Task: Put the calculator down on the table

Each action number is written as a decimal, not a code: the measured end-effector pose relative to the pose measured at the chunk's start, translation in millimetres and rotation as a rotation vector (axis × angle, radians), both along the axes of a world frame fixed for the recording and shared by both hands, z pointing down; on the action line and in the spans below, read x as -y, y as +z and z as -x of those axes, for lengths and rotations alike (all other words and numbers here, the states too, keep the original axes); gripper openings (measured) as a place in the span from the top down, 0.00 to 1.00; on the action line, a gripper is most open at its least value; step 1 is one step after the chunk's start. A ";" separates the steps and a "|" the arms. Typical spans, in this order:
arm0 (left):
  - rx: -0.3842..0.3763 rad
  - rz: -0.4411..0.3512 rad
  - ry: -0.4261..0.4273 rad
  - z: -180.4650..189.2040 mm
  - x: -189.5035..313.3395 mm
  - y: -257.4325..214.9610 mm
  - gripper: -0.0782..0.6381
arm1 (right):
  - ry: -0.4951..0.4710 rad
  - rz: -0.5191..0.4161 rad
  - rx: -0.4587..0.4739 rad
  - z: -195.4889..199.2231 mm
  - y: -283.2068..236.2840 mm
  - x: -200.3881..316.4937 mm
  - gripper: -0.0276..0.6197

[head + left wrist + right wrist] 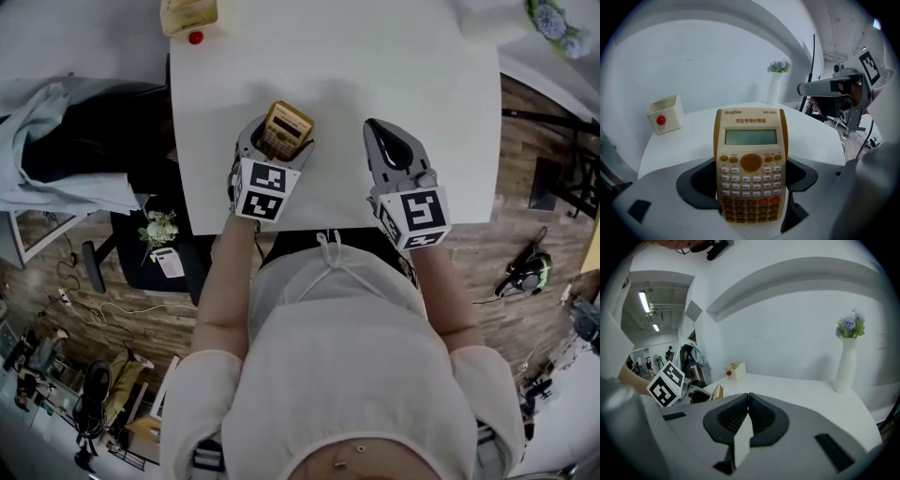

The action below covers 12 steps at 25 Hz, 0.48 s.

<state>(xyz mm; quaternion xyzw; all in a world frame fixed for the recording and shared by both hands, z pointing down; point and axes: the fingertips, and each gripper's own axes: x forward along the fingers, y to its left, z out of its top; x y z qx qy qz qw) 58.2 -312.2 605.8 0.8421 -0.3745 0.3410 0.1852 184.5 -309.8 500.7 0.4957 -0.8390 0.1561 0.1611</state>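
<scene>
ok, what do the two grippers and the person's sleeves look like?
Left gripper and right gripper match: light grey shells, dark jaw pads, a rear cube of black-and-white square markers. No cables visible. The person wears a white short-sleeved top with a drawstring.

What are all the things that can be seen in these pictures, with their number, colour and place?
Table: one, white, middle of the head view.
Calculator: one, orange, upright in the left gripper.
Box: one, cream with red button, table's far left corner.
Vase: one, white, holding purple flowers, table's far right corner.
Left gripper: one, grey, shut on calculator.
Right gripper: one, grey, shut, empty.
Person: one, white top, at table's near edge.
</scene>
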 end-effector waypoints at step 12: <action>0.120 0.099 -0.042 -12.1 5.4 31.0 0.33 | -0.089 0.028 0.002 -14.2 10.5 25.0 0.95</action>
